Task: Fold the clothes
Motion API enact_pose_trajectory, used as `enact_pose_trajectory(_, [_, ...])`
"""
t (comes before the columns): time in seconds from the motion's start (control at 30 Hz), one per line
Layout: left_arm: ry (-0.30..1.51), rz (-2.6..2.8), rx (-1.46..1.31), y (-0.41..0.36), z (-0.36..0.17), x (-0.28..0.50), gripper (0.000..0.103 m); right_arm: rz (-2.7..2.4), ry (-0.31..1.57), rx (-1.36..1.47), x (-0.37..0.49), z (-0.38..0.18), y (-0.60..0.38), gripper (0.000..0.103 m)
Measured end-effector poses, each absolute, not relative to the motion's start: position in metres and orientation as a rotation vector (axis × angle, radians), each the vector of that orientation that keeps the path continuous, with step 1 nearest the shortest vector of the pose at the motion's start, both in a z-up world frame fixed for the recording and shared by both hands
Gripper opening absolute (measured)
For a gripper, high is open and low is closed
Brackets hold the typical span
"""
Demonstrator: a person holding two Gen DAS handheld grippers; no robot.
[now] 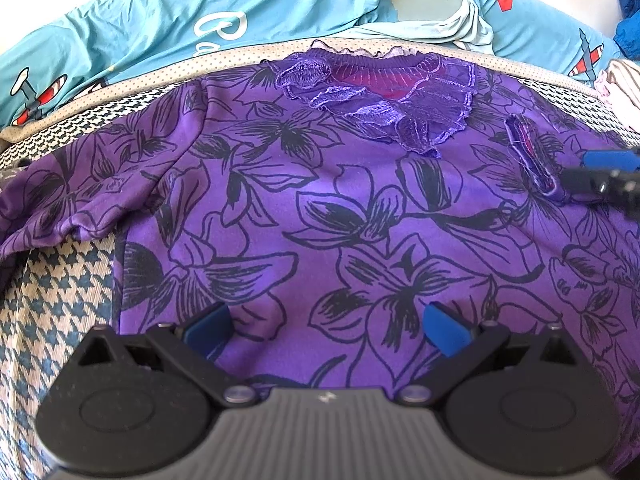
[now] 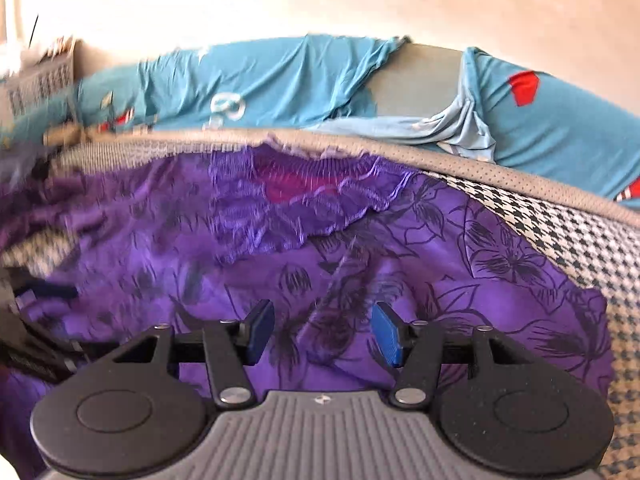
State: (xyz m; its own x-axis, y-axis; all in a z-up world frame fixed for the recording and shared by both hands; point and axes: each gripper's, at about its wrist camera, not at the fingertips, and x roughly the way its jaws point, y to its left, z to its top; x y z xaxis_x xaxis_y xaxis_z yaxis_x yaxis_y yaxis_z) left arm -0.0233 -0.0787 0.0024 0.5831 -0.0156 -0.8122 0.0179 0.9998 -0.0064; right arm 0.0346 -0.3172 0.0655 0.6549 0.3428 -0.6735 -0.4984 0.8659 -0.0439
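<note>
A purple top with black flower outlines (image 1: 340, 200) lies spread on a houndstooth surface (image 1: 52, 304), its ruffled neckline (image 1: 376, 92) at the far side. My left gripper (image 1: 326, 330) is open just above the top's lower body, holding nothing. My right gripper (image 2: 322, 334) is open over the top (image 2: 460, 292) near its right side, empty; it also shows at the right edge of the left wrist view (image 1: 600, 178). The right wrist view is blurred on its left half.
A turquoise sheet with plane prints (image 1: 180, 28) lies bunched behind the houndstooth surface. A padded grey border (image 2: 440, 160) runs along the far edge. Blue cloth (image 1: 628, 32) sits at the far right. A pale wall (image 2: 320, 0) stands behind.
</note>
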Motion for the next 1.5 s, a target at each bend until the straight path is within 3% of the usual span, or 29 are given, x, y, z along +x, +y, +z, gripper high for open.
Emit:
enact_pose_trajectory(0.47, [0.949, -0.022, 0.000, -0.078, 0.002, -0.023, 0.103, 0.446, 0.709, -0.490, 0.032, 0.035, -0.292, 0.052])
enact_pose_trajectory(0.57, [0.950, -0.023, 0.000, -0.078, 0.002, -0.023, 0.103, 0.413, 0.710, -0.506, 0.035, 0.031, -0.293, 0.040])
enact_pose_trajectory(0.63, [0.950, -0.024, -0.001, -0.078, 0.002, -0.023, 0.103, 0.414, 0.711, -0.497, 0.037, 0.031, -0.294, 0.025])
enact_pose_trajectory(0.77, [0.953, -0.028, -0.008, -0.077, 0.003, -0.024, 0.103, 0.428, 0.698, -0.465, 0.038, 0.037, -0.296, 0.006])
enact_pose_trajectory(1.03, [0.967, -0.035, -0.066, -0.074, 0.007, -0.020, 0.103, 0.319, 0.640, -0.127, 0.046, 0.071, -0.340, 0.006])
enact_pose_trajectory(1.3, [0.970, -0.040, -0.088, -0.068, 0.009, -0.021, 0.103, 0.035, 0.515, 0.472, 0.062, 0.082, -0.428, 0.006])
enact_pose_trajectory(1.5, [0.970, -0.036, -0.139, -0.060, 0.012, -0.020, 0.103, -0.021, 0.454, 0.589, 0.070, 0.089, -0.436, 0.006])
